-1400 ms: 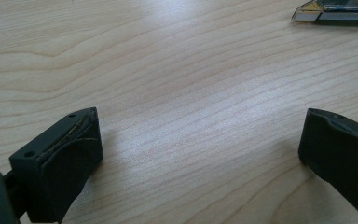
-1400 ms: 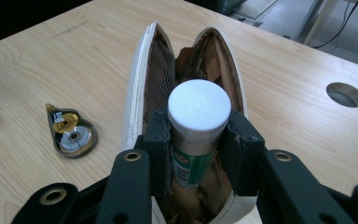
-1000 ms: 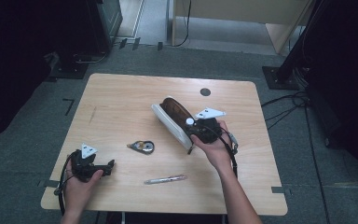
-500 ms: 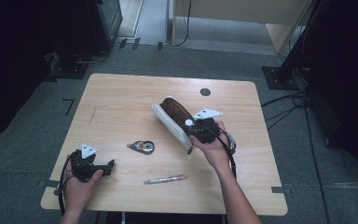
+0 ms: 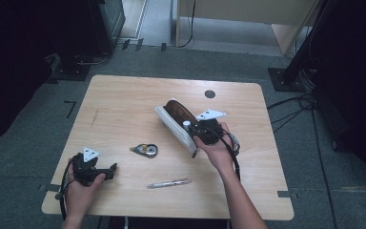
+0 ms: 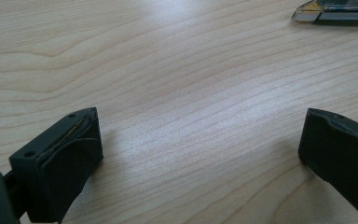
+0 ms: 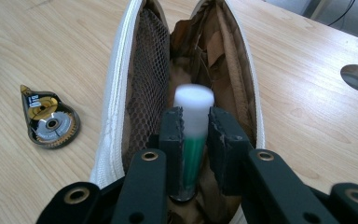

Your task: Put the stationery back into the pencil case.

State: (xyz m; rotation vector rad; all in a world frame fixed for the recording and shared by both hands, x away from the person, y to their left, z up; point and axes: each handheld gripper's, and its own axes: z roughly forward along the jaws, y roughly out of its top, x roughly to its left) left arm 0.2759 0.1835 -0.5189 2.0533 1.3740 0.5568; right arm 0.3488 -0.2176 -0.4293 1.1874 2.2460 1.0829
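Glue stick (image 7: 193, 126), green-bodied with white cap, pinched upright in the just-closing right gripper (image 7: 195, 135) over the gaping white zip-up fabric pencil case (image 7: 116, 107), evidently for packing; left gripper (image 6: 200, 149) gapes empty on wooden table (image 5: 124, 100).

We see a correction tape roller (image 5: 145, 150) lying flat mid-table and a pen (image 5: 169, 183) nr the front edge, well apart; a round cable hole (image 5: 210, 94) sits twd the far edge of the wooden table (image 5: 124, 105).
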